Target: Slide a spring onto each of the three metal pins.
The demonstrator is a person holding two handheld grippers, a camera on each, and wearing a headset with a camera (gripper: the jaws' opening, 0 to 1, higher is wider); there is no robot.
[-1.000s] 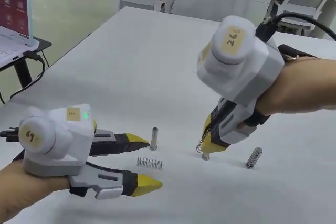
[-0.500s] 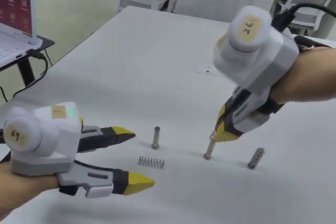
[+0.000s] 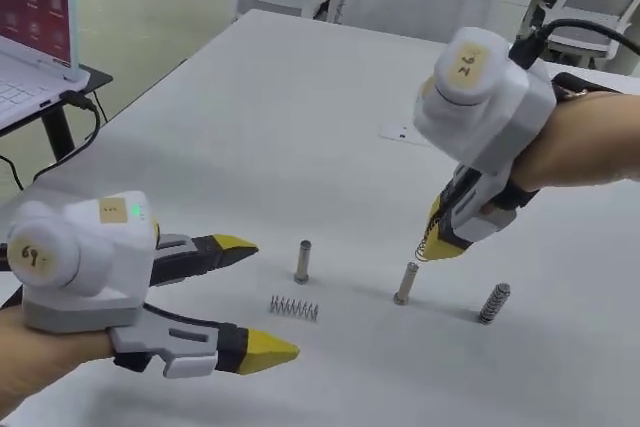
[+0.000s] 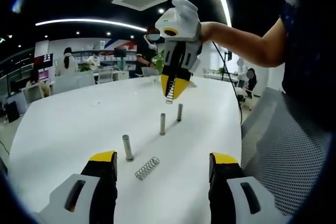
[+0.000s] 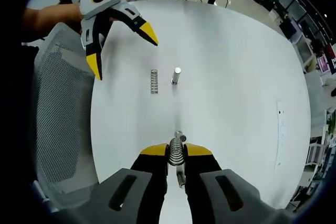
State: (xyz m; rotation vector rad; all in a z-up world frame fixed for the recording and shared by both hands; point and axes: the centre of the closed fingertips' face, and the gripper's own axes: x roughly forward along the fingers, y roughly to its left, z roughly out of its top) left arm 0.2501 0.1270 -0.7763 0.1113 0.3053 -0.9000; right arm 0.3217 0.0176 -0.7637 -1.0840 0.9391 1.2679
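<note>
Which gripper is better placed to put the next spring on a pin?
Right. The right gripper is shut on a spring just above the bare middle pin. The left gripper is open and empty; the loose spring lies on the table by it.

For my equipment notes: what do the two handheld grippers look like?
The left gripper and right gripper have white bodies and black jaws with yellow tips. Round labels read 69 on the left, 26 on the right. The left shows a green light; a black cable leaves the right.
</note>
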